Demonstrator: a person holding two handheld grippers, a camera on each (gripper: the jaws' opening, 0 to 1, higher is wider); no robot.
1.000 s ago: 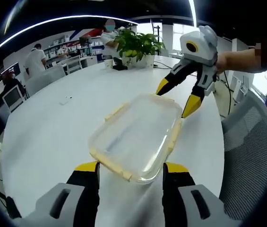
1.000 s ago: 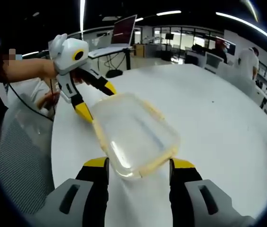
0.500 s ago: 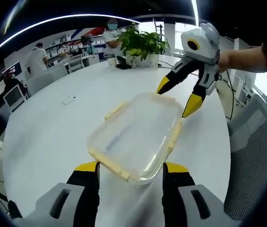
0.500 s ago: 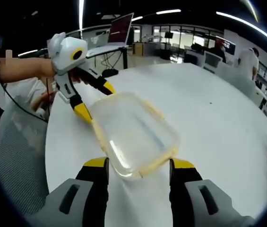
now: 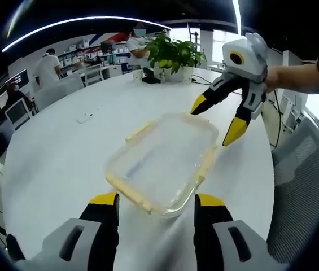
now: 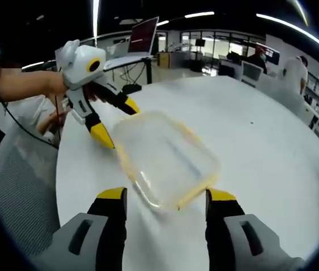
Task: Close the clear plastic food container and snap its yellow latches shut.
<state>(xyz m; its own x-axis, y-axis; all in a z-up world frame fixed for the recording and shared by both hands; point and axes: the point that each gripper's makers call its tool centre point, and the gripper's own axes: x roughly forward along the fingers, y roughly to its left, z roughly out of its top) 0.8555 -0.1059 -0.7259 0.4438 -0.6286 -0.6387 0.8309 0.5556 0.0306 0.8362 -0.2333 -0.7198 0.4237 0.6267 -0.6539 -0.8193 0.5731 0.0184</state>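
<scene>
The container (image 5: pixel 162 161) (image 6: pixel 165 158), clear with its lid on, lay flat on the white surface (image 5: pixel 63 152) (image 6: pixel 266 147), near the edge closest to me. Yellow latches (image 5: pixel 139 131) ran along its sides; whether they were snapped down I could not tell.

In the left gripper view, my left claw (image 5: pixel 154 204) stood with its jaws apart, the near end of the container lying between the yellow tips; contact could not be judged. My right claw (image 5: pixel 220 121) hovered at the far corner, jaws spread, gripping nothing.

In the right gripper view, my right claw (image 6: pixel 161 199) had its jaws apart on either side of the container's near corner. My left claw (image 6: pixel 114 121) sat at the far end, jaws spread, one tip just beside the rim.

Farther out stood a potted plant (image 5: pixel 170 53), a mesh chair (image 5: pixel 300 192) beside the surface, and a laptop (image 6: pixel 143 39).
</scene>
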